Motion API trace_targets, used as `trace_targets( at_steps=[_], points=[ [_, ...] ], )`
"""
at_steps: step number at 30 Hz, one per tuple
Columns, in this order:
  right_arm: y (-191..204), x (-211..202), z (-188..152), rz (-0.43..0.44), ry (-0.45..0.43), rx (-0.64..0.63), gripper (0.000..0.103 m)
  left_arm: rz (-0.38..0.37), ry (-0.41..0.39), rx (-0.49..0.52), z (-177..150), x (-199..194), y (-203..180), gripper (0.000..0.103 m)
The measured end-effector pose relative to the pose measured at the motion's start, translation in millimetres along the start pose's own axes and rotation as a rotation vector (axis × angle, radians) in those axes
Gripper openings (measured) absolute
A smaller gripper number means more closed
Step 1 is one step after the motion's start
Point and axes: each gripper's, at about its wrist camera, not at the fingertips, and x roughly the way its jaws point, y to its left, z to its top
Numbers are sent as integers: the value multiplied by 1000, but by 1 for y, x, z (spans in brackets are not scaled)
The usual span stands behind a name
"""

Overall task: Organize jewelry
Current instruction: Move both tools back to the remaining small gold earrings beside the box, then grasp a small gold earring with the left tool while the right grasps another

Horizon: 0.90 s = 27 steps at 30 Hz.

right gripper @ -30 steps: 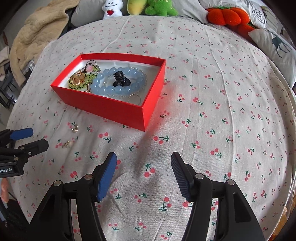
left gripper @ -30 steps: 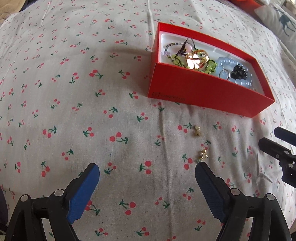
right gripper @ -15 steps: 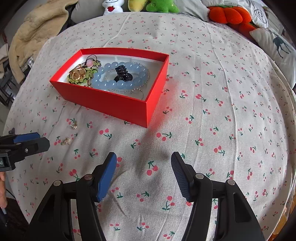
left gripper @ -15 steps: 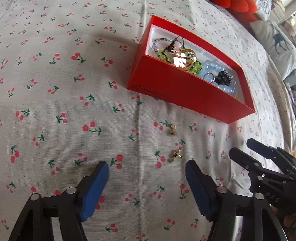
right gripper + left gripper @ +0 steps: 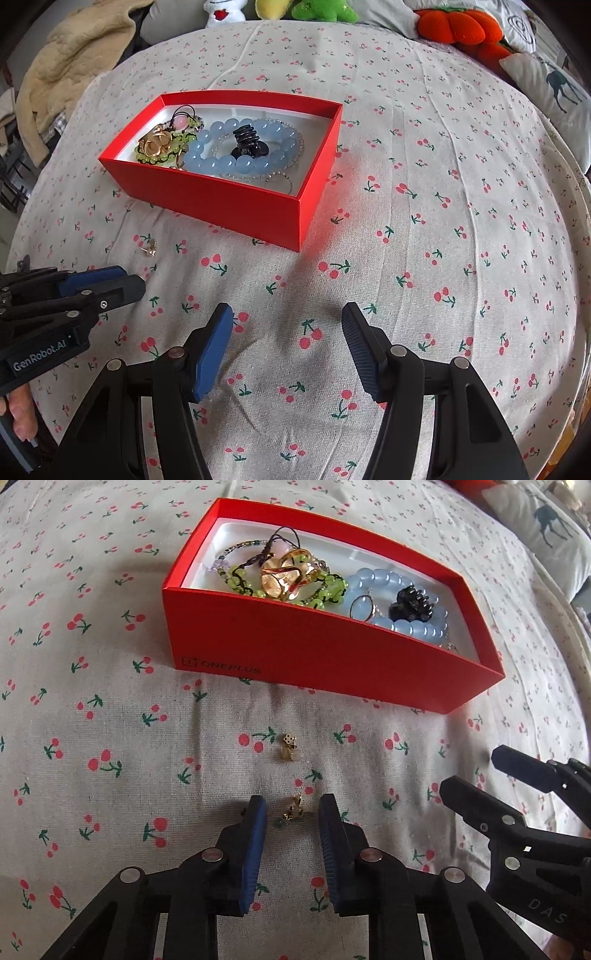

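A red box [image 5: 325, 653] [image 5: 229, 206] on the cherry-print cloth holds a blue bead bracelet [image 5: 410, 616], green beads, gold rings and a black hair clip [image 5: 249, 142]. Two small gold earrings lie on the cloth in front of it. My left gripper [image 5: 291, 812] is low over the cloth, its blue pads either side of the nearer earring [image 5: 293, 808] with a narrow gap, not clamped. The other earring [image 5: 289, 746] [image 5: 149, 247] lies just beyond. My right gripper [image 5: 288, 325] is open and empty to the right, over bare cloth.
Plush toys [image 5: 321, 9], an orange pumpkin cushion [image 5: 458, 24] and a deer-print pillow [image 5: 554, 88] line the far edge. A beige blanket [image 5: 66, 66] lies at the far left. The right gripper's black fingers [image 5: 517, 790] show at the right of the left wrist view.
My left gripper moved forward and down onto the nearer earring and narrowed its jaws around it. The right gripper barely moved.
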Motion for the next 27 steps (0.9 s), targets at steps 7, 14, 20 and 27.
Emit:
trace_targets(
  at_steps=[7, 14, 20, 27],
  points=[
    [0, 3, 2, -1, 4, 8, 64, 64, -22, 44, 1, -2, -3, 2],
    [14, 6, 9, 31, 8, 10, 64, 58, -48, -10, 0, -18, 29, 2],
    [40, 14, 18, 65, 20, -11, 64, 64, -69, -46, -3, -32, 53, 2],
    [64, 26, 30, 113, 32, 8, 64, 57, -81, -75, -10, -43, 73, 2]
  ],
)
